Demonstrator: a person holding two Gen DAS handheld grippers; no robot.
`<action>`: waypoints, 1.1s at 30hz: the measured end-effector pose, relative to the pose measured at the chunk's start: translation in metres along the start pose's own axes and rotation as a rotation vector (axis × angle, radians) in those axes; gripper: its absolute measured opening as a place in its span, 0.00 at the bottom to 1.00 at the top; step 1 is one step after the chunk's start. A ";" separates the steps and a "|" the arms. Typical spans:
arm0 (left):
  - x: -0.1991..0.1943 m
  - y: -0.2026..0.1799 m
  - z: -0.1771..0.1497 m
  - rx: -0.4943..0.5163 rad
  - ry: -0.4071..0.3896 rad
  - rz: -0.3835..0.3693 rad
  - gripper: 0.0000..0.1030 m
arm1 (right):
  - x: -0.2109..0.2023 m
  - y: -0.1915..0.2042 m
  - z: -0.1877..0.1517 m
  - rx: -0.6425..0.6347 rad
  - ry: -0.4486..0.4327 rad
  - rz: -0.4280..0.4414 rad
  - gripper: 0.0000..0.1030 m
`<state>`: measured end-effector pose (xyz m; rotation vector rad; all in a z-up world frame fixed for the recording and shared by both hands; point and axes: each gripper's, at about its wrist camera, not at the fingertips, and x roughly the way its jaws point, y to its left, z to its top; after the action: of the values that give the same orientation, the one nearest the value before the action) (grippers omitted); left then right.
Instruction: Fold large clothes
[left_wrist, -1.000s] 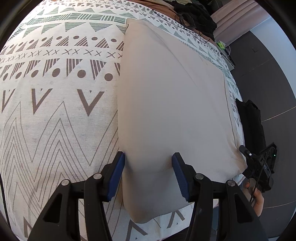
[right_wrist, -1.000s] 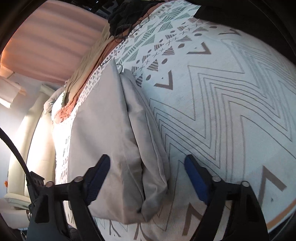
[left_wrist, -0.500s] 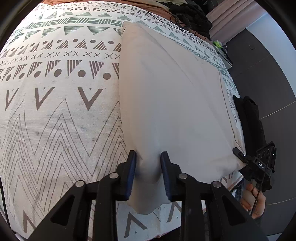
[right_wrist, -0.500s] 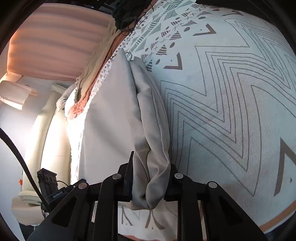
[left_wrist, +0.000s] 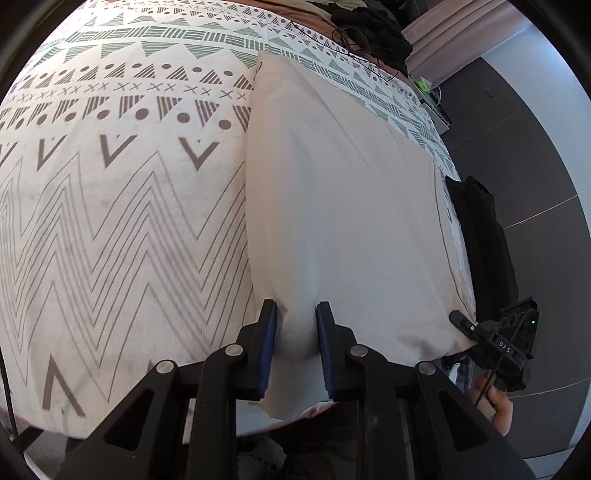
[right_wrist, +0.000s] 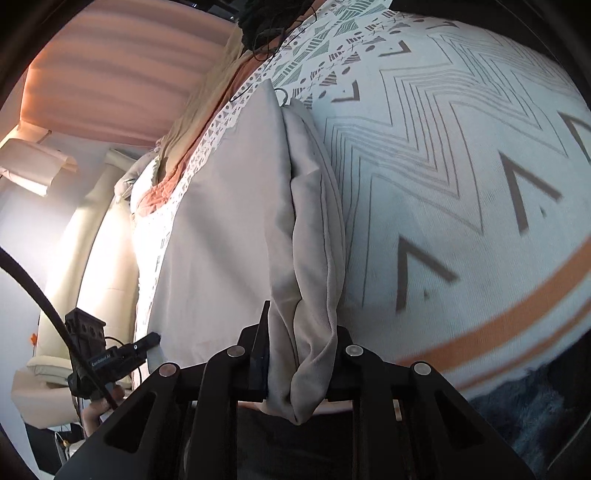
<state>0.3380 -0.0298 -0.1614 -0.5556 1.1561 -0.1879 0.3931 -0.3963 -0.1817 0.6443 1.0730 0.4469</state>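
A large beige garment (left_wrist: 343, 206), folded into a long strip, lies on the patterned bedspread (left_wrist: 110, 221). My left gripper (left_wrist: 295, 308) pinches the garment's near edge at its left corner. Its jaws are still closing, with fabric bunched between the blue pads. In the right wrist view the same garment (right_wrist: 229, 229) shows several stacked layers along its right side. My right gripper (right_wrist: 301, 321) is shut on that thick layered edge near the corner. The gripped end hangs slightly past the bed's near edge. A hand (left_wrist: 498, 410) holds the right gripper's handle at lower right.
A black pile of clothes and cables (left_wrist: 373, 22) sits at the bed's far end. A dark garment (left_wrist: 484, 236) hangs off the bed's right side above the dark floor (left_wrist: 535, 147). Pink curtains (right_wrist: 110, 74) and a cream chair (right_wrist: 99, 240) stand to the left.
Both grippers went from open around the garment's near edge to shut on it. They then drew back toward the bed's near edge, pulling the fabric along.
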 end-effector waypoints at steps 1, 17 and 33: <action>-0.002 0.001 -0.005 0.003 0.004 0.001 0.22 | -0.002 -0.001 -0.005 0.003 0.001 0.002 0.16; 0.021 0.018 0.023 -0.043 0.062 -0.007 0.44 | 0.019 0.006 0.059 -0.019 0.065 -0.082 0.76; 0.062 0.026 0.103 -0.075 0.038 -0.016 0.45 | 0.081 0.000 0.137 -0.104 0.149 -0.027 0.74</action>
<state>0.4524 -0.0007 -0.1956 -0.6299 1.1995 -0.1693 0.5510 -0.3825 -0.1906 0.5099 1.1897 0.5305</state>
